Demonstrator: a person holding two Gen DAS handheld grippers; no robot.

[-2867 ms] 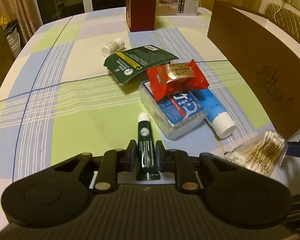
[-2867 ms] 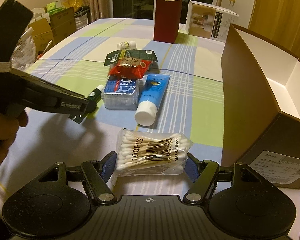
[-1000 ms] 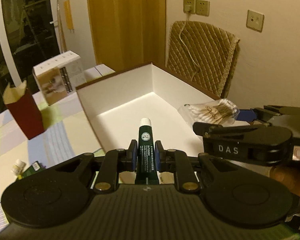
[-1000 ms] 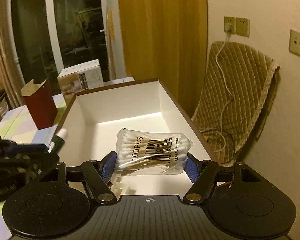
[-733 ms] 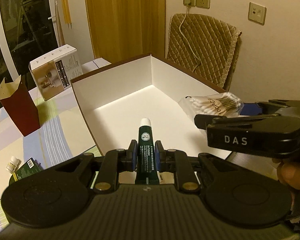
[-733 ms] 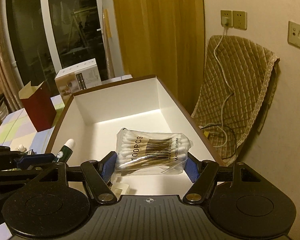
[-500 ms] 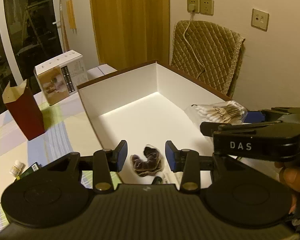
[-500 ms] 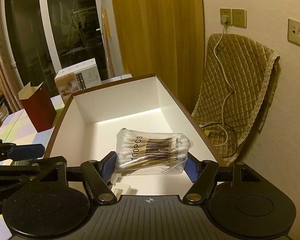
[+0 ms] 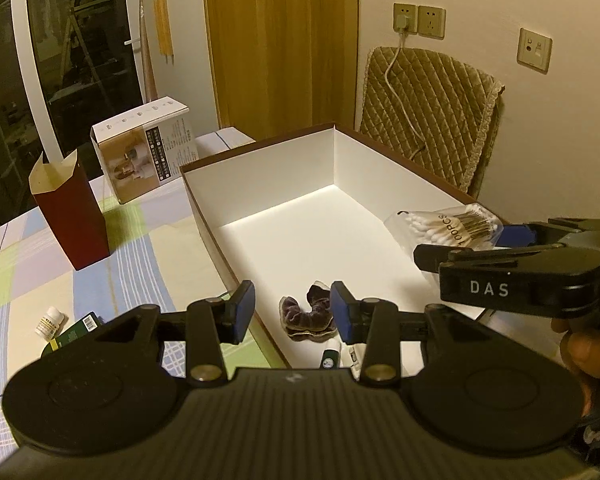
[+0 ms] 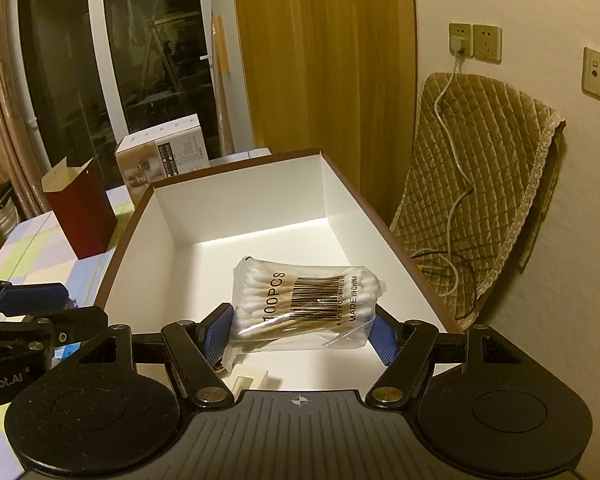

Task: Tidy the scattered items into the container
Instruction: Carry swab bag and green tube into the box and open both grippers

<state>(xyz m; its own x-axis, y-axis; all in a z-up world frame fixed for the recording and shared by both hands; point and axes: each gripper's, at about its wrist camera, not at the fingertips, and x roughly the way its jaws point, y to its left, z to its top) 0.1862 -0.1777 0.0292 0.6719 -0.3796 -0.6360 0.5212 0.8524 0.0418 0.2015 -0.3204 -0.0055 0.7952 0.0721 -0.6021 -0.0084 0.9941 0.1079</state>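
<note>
Clamping the cotton swab bag (image 10: 306, 304) crosswise between blue pads, right gripper (image 10: 300, 330) over the white box (image 10: 340, 200), long axis three to nine o'clock. Spread wide, left gripper (image 9: 292, 312); green tube (image 9: 330, 356) lying inside at six o'clock, cap toward twelve.

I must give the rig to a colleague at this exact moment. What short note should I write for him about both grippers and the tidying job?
Left gripper: open, holding nothing, above the near end of the box.
Right gripper: shut on the cotton swab bag, held over the box.
Done: green tube and a dark purple item lie in the box.
Left: release the swabs; then fetch the small white bottle and green packet from the table.
</note>
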